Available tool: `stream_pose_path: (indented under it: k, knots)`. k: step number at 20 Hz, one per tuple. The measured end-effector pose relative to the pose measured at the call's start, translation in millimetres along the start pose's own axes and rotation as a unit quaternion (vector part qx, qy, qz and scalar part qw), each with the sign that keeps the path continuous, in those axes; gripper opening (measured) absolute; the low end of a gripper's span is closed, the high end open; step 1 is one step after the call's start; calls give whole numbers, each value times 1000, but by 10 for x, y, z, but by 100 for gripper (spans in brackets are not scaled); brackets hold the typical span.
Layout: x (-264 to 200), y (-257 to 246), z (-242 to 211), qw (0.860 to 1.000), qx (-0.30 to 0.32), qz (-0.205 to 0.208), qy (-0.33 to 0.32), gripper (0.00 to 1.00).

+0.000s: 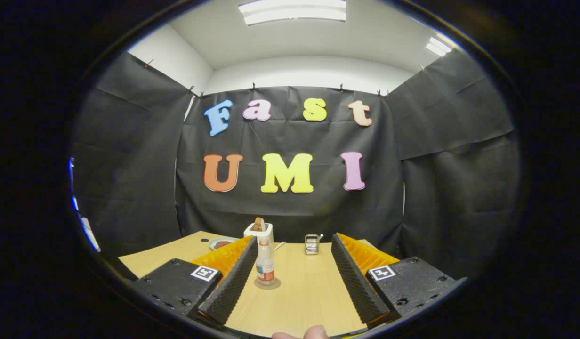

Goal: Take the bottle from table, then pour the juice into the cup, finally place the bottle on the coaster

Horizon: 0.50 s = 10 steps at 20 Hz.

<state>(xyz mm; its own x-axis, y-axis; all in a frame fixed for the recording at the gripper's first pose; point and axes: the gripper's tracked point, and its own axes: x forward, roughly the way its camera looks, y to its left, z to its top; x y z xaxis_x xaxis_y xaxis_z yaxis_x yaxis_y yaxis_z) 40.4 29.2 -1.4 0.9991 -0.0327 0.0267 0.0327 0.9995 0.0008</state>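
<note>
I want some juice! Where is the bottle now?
In the gripper view, the bottle stands upright on a round coaster on the table, between the open tongs, closer to the left finger.

One light wooden desk [313,296]. One small clear plastic bottle [265,264] with a white cap, standing on one round tan coaster [267,284]. One white box-shaped holder [260,232]. One small ridged metal cup [311,244]. One shallow round dish [221,243]. One tool [290,256], two fingers spread wide, gripping nothing.
</note>
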Motion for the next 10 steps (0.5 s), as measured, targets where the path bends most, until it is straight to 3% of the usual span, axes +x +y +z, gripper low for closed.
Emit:
stream_pose_path:
  k: [10]
  knots:
    - [-34,2,-7,1000,1,-6,3,100]
